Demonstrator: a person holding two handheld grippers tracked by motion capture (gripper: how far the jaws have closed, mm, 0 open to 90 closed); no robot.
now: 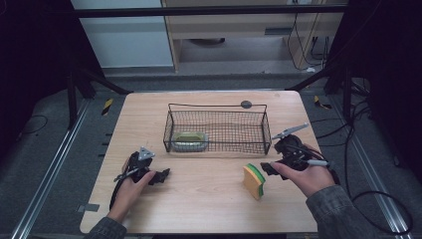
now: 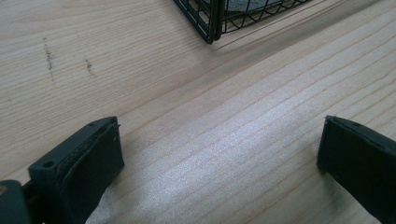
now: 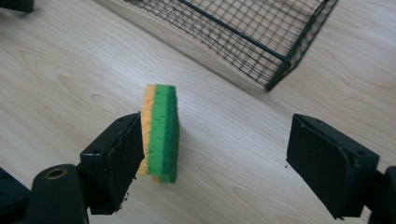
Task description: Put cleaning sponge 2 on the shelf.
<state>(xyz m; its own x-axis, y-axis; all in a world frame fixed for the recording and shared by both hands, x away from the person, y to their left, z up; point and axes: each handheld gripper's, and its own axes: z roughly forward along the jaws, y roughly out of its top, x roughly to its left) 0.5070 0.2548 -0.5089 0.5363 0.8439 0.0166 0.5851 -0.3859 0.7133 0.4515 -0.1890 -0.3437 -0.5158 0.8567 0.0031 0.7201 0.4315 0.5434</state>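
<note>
Sponge (image 3: 161, 133) upright betw. open right gripper (image 3: 224, 163) fingers (image 3: 116, 158)

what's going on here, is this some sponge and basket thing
A person works at a wooden table with a gripper in each hand. The right gripper is open around a sponge standing on its edge, one jaw against it. The left gripper is open over bare wood. Behind them, a wire basket holds another sponge.

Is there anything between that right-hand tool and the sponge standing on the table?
Nothing visible. The right tool is open, with the sponge upright on its edge between the jaws, right beside one jaw; bare table fills the gap to the other.
</note>
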